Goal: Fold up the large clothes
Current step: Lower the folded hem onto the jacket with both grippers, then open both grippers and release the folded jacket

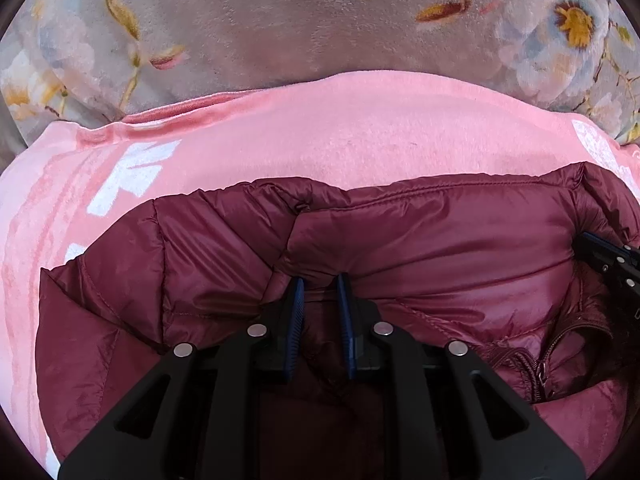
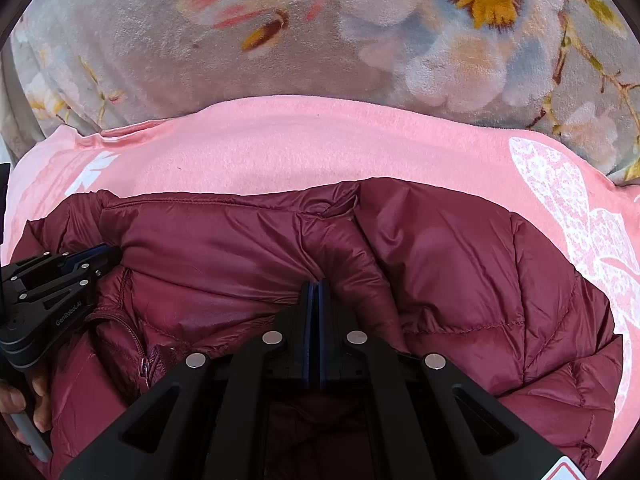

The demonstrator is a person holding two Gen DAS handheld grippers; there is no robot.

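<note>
A maroon puffer jacket (image 1: 440, 240) (image 2: 460, 272) lies on a pink blanket, its zipper (image 1: 532, 364) (image 2: 146, 364) between the two grippers. My left gripper (image 1: 319, 280) is shut on a bunched fold of the jacket, and its blue pads (image 1: 297, 300) stand a little apart with fabric between them. In the right wrist view it shows at the left edge (image 2: 110, 254), tips buried in the jacket. My right gripper (image 2: 318, 284) has its pads pressed together on a thin ridge of jacket fabric that creases toward the tips. It also shows at the right edge (image 1: 584, 240) of the left wrist view.
The pink blanket (image 1: 320, 132) (image 2: 300, 148) with white prints lies on a grey plush floral blanket (image 1: 280, 20) (image 2: 160, 60) that fills the far side. A person's hand (image 2: 36, 400) holds the left gripper's handle at the lower left.
</note>
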